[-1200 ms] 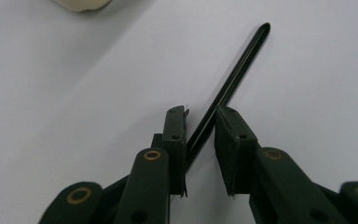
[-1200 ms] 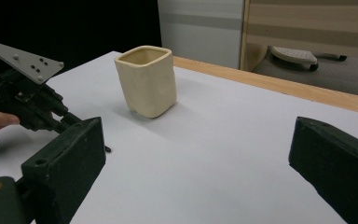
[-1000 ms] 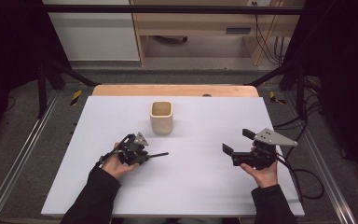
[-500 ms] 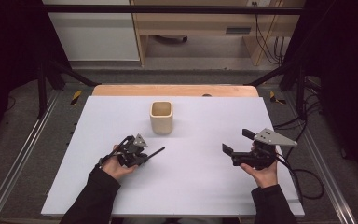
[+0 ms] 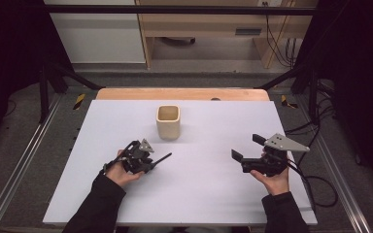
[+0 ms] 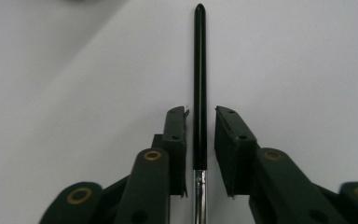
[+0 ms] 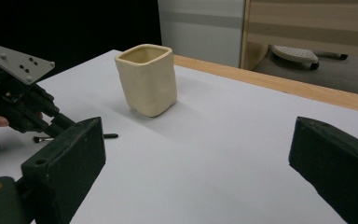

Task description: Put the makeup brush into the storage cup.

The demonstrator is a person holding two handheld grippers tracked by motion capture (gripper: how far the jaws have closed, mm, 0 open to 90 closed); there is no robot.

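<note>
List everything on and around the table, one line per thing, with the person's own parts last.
cup: one, cream, upright on the table past its centre.
brush: one, black handle with silver ferrule, lying between the left gripper's jaws, handle pointing away from the hand.
table: one, white top with a wooden strip along its far edge.
left gripper: one, black, near left of the table, jaws either side of the brush with small gaps showing.
right gripper: one, black with grey plate, near right, jaws wide open, empty.
hands: two, in dark sleeves, one holding each gripper.
</note>
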